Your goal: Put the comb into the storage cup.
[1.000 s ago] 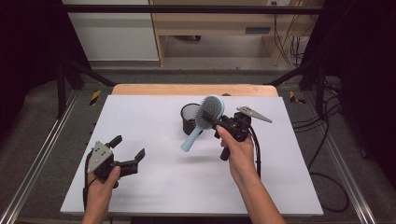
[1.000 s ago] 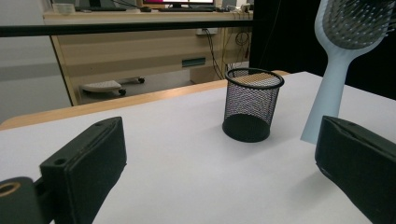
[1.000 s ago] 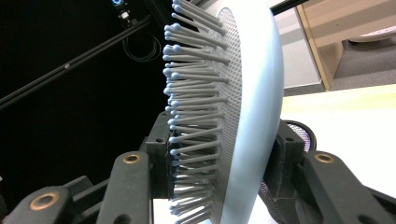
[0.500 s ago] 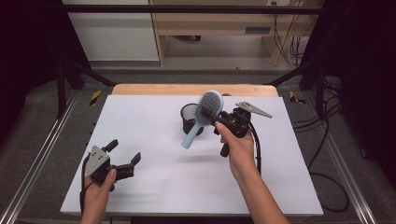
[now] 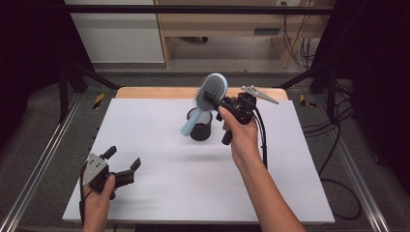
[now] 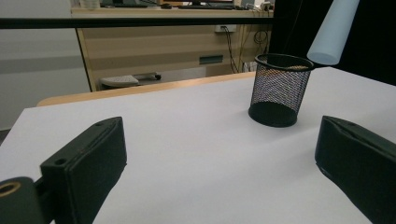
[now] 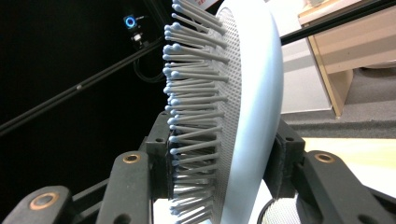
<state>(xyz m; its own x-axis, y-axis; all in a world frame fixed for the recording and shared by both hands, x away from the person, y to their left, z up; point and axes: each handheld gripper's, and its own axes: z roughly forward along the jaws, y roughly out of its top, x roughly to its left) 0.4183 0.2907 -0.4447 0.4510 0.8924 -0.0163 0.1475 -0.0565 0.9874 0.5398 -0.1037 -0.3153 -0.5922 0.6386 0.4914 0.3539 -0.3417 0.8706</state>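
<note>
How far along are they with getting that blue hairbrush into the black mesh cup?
Done: the right gripper has the hairbrush clamped by its head. In hand: the brush hangs tilted, its handle end at the mesh cup's rim. Left: lowering it in and letting go. The left gripper waits open near the table's front edge.

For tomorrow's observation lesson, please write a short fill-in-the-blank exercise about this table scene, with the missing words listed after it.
1. The right hand-held gripper is shut on a light blue ____.
2. The hairbrush has its handle end just above a black mesh ____.
3. The cup stands on a ____ table.
4. The jaws of the left hand-held gripper are ____.

Missing words: hairbrush; cup; white; open
</note>
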